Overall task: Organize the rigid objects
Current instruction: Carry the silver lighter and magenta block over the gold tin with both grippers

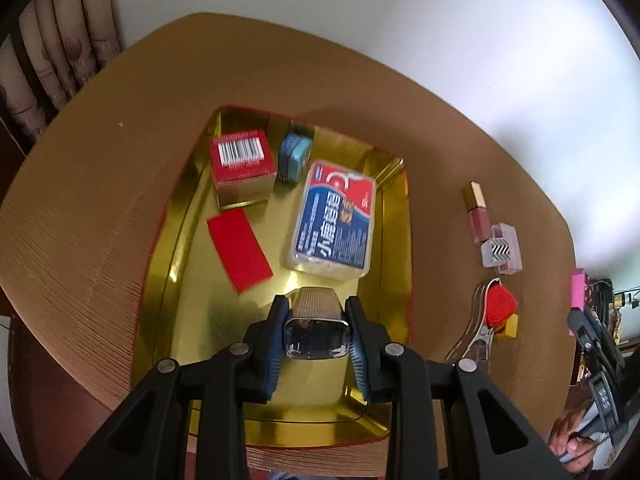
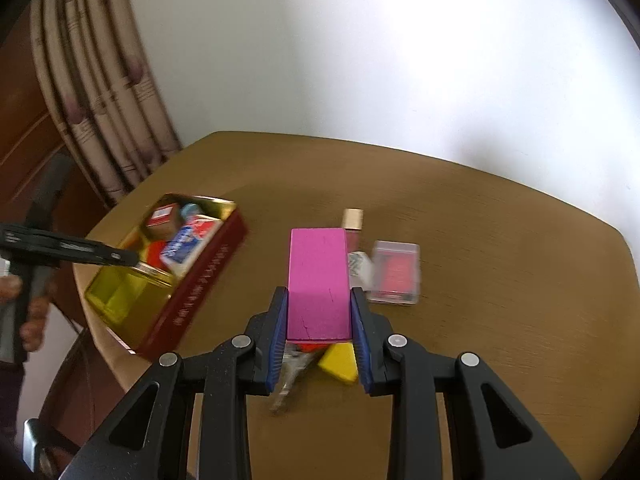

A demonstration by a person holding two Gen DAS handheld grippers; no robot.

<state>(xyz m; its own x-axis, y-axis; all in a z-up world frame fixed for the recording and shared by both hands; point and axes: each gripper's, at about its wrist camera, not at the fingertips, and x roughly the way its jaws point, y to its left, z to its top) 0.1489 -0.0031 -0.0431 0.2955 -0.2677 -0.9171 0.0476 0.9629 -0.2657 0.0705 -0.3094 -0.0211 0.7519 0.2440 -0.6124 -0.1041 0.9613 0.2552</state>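
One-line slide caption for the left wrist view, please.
Left gripper holds a small metal tin over the gold tray, which already holds a red box and a toothpick box.

A magenta block, a yellow block, and a gold-lined red tin on a brown table.

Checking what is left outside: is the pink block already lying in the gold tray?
No, the pink block is clamped in the right gripper above the table, apart from the gold tray.
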